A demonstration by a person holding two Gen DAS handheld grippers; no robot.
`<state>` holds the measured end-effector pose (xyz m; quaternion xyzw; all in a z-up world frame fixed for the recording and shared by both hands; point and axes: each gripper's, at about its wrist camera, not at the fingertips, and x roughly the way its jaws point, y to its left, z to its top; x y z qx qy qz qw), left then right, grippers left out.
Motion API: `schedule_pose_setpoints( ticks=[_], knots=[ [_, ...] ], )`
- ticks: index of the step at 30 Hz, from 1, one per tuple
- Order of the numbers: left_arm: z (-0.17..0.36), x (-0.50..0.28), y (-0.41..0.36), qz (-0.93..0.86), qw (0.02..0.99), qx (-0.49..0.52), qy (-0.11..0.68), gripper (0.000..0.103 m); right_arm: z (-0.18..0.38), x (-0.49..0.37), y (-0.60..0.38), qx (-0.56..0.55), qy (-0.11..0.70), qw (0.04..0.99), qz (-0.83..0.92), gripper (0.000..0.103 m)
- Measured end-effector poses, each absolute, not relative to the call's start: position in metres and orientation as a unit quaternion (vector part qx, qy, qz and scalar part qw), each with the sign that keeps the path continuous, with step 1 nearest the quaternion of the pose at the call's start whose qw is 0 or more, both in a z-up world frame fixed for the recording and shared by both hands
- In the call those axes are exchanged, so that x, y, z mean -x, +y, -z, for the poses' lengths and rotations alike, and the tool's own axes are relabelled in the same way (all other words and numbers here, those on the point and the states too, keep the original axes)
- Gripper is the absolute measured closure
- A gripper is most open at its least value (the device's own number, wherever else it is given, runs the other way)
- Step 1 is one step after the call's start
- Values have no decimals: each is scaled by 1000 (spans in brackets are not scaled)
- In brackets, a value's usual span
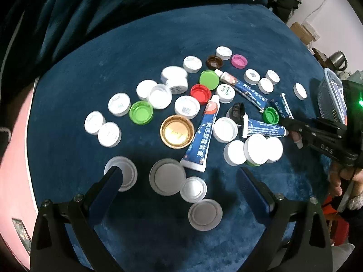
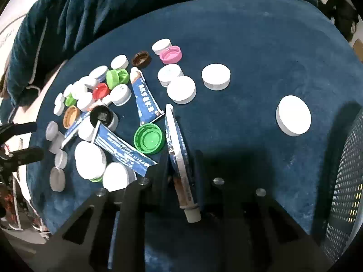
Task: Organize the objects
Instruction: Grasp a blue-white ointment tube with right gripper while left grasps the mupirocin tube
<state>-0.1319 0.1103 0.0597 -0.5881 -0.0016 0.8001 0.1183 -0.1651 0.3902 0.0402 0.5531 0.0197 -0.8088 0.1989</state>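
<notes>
Right gripper [image 2: 181,170] was clamped on a flat blue tube [image 2: 175,145], cap toward the camera, beside a ribbed green cap [image 2: 149,138]. Left gripper [image 1: 179,179] hung wide apart, holding nothing, above round white lids [image 1: 167,176] on napped blue cloth [image 1: 226,27].

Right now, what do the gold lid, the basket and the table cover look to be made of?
Gold lid: probably metal, shiny reflective inside. Basket: likely plastic, a rigid wall of small holes. Table cover: soft fabric, plush blue nap with brushed streaks.
</notes>
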Motion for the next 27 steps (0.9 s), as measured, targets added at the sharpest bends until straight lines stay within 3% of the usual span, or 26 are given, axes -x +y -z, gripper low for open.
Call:
schedule_pose_setpoints(
  ticks=[3,8,10,14,17,27],
  knots=[
    [-58,138,122,-801,132,583,15,8,-44,155,391,-552,16,202,809,83],
    [-45,146,150,-790,164,587,62,26,-40,153,394,-560,-3,191,807,83],
    [-41,146,157,-785,171,590,79,51,-40,154,396,-560,-6,189,807,83],
    [-31,147,155,-775,172,604,76,59,-38,157,389,-558,2,188,809,83],
    [-27,149,149,-771,173,611,56,78,-37,158,391,-557,-4,188,809,83],
    [-25,158,149,-769,176,613,42,79,-32,160,391,-556,-12,188,809,83]
  ],
)
